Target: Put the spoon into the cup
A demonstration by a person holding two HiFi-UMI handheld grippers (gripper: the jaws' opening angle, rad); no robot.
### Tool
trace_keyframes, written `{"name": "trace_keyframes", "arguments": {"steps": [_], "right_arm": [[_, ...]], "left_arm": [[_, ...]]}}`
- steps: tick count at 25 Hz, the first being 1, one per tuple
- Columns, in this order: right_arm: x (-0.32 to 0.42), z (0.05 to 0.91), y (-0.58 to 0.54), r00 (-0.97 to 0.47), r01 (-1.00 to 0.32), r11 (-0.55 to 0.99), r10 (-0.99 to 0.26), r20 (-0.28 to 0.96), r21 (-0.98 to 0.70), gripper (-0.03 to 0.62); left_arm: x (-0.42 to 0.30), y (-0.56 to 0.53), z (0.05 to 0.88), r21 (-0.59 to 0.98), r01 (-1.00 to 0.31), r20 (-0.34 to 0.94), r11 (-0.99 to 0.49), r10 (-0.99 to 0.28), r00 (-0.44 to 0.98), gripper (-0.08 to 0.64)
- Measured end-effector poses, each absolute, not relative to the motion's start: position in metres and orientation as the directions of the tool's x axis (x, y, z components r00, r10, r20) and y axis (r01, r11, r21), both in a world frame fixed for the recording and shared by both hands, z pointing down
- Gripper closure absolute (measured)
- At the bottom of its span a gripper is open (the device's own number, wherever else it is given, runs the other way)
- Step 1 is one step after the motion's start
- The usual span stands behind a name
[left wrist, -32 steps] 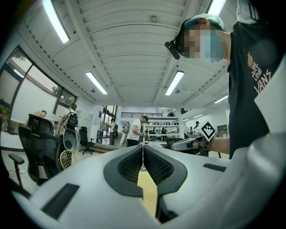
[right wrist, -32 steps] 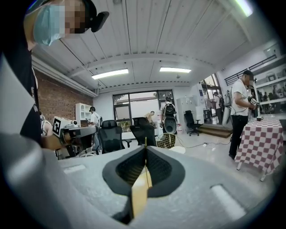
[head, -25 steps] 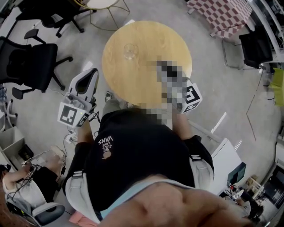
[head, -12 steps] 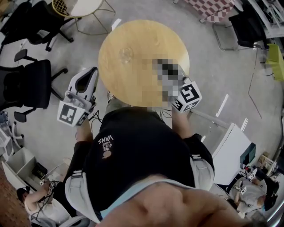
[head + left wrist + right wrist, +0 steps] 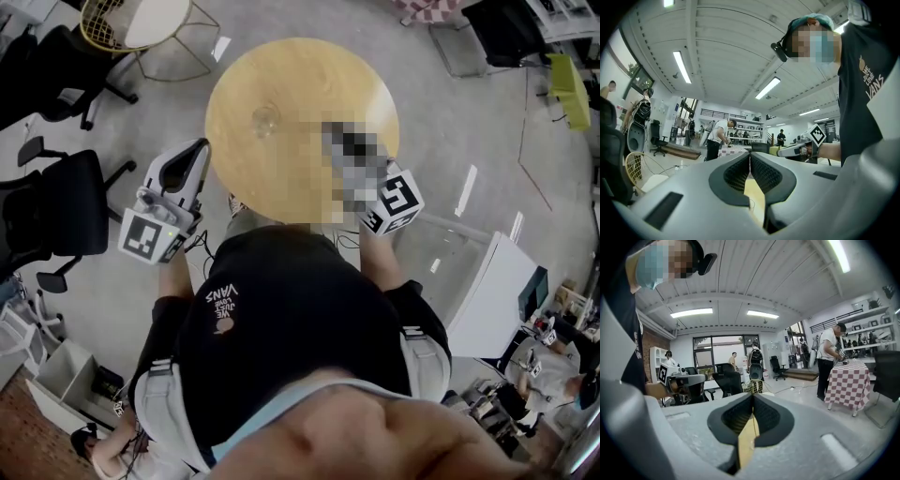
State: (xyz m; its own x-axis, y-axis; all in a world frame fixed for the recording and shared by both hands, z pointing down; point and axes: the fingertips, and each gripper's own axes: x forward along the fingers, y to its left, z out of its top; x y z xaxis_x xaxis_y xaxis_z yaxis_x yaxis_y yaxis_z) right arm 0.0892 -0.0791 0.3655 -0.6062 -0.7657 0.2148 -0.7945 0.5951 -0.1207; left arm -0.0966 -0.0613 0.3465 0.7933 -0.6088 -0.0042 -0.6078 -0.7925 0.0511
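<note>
A clear glass cup (image 5: 265, 119) stands on the round wooden table (image 5: 291, 75), left of its middle. I see no spoon in any view. My left gripper (image 5: 198, 148) hangs at the table's left edge, short of the cup. In the left gripper view its jaws meet at the tips (image 5: 750, 155), shut with nothing between them. My right gripper's marker cube (image 5: 397, 201) shows at the table's near right edge, and a mosaic patch hides its jaws in the head view. In the right gripper view the right gripper (image 5: 753, 398) is shut and empty.
Black office chairs (image 5: 52, 202) stand on the floor at the left. A wire-frame side table (image 5: 131, 23) is at the back left and a white cabinet (image 5: 487, 291) at the right. People stand by a checkered table (image 5: 851, 376) farther off.
The head view has swung, so the chairs and floor slid across the picture. Both grippers keep about the same place at the table's near edge, still shut.
</note>
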Motion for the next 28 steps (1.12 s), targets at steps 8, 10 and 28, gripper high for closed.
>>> {"name": "trace_keyframes", "arguments": {"steps": [8, 10, 28], "right_arm": [[0.07, 0.366, -0.098, -0.599, -0.8, 0.589, -0.772, 0.212, -0.113, 0.591], [0.066, 0.366, -0.102, -0.599, -0.8, 0.589, -0.774, 0.208, -0.114, 0.591], [0.041, 0.384, -0.132, -0.64, -0.769, 0.618, -0.742, 0.2, -0.166, 0.591]], "left_arm": [[-0.111, -0.075, 0.348, 0.07, -0.582, -0.019, -0.81, -0.585, 0.811, 0.563], [-0.115, -0.077, 0.347, 0.073, -0.578, -0.029, -0.813, -0.581, 0.813, 0.563], [-0.134, -0.098, 0.357, 0.054, -0.62, 0.002, -0.782, -0.621, 0.784, 0.563]]}}
